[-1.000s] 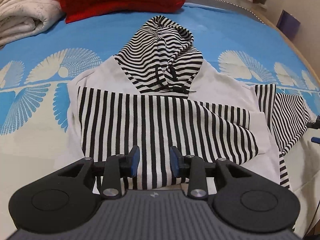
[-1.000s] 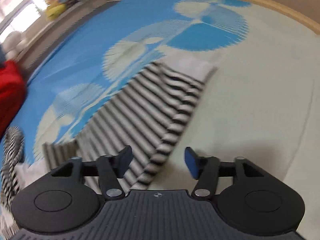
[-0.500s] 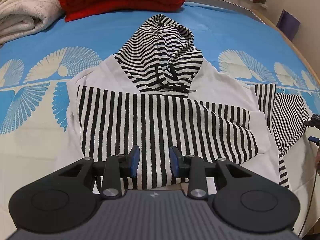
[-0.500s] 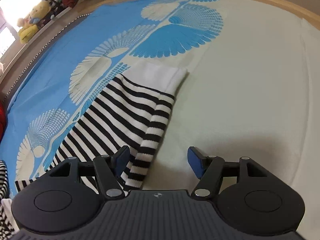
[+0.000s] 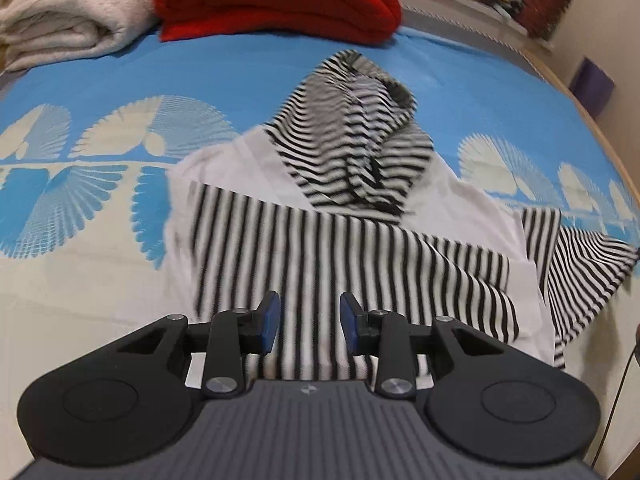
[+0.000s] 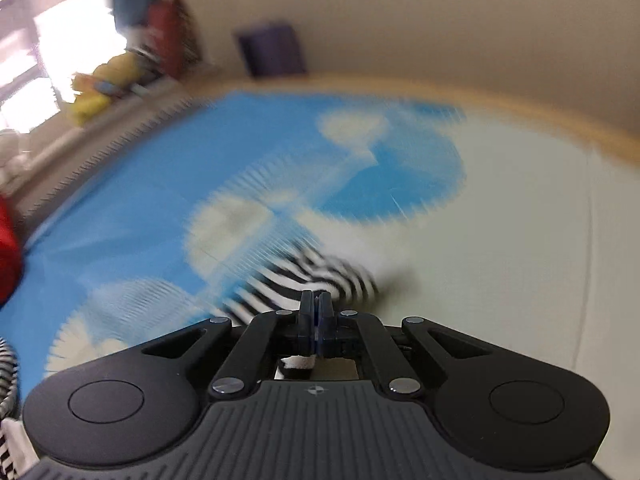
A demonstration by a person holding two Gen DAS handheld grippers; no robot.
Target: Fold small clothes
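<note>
The black-and-white striped hooded top [image 5: 360,216] lies flat on the blue-and-cream patterned bedspread [image 5: 100,168], one sleeve already across the chest. R gripper [image 6: 315,312] is clenched on the other striped sleeve [image 6: 320,276], prob. to carry it inward. L gripper [image 5: 308,320] hangs released over the hem w/ nothing between its fingers, likely to steady the body.
</note>
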